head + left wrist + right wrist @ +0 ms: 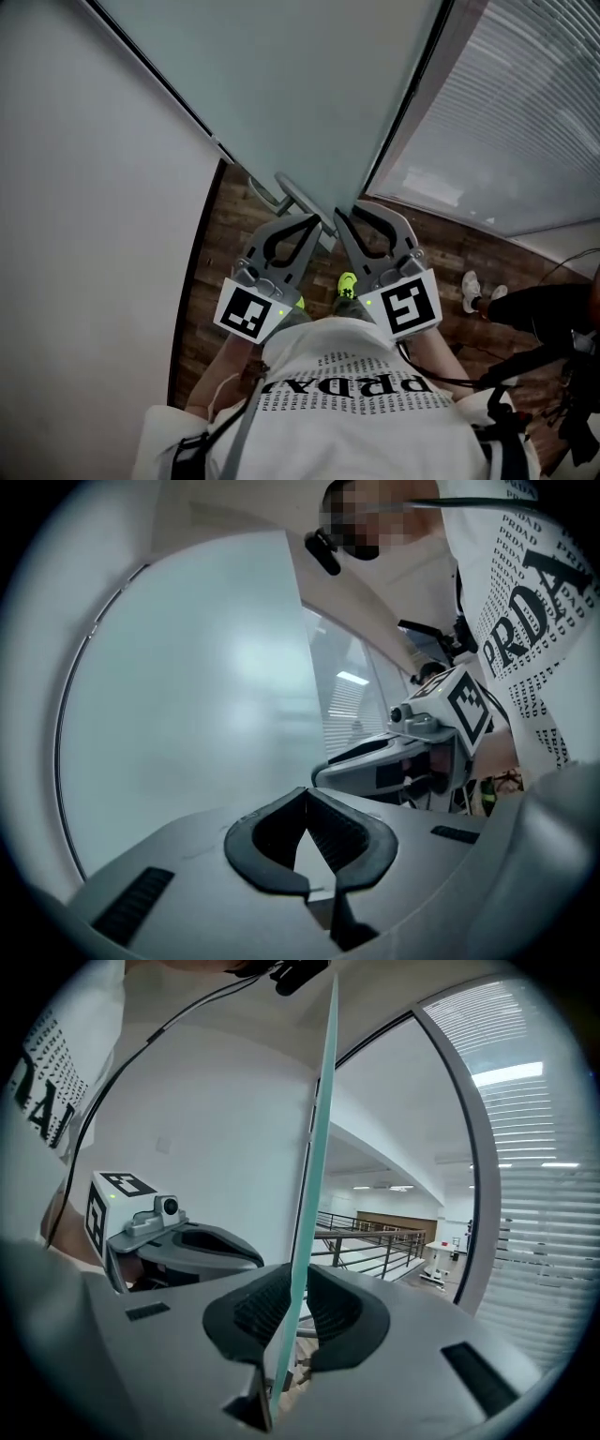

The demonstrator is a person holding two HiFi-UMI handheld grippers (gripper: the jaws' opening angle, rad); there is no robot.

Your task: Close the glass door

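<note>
The wall fills 9 o'clock in the head view, and the frosted glass door fills 12. Its free edge runs down toward centre, clear of the frame at 3 o'clock in the right gripper view, with a hallway showing through the gap, so the door stands ajar. The right gripper is clamped on that edge. The left gripper is at 7 o'clock of the handle, its jaws pressed together on nothing. This looks like the swing-shut step. The next move likely calls for carrying the edge along its arc to the frame and letting go before the jaws get pinched.
</note>
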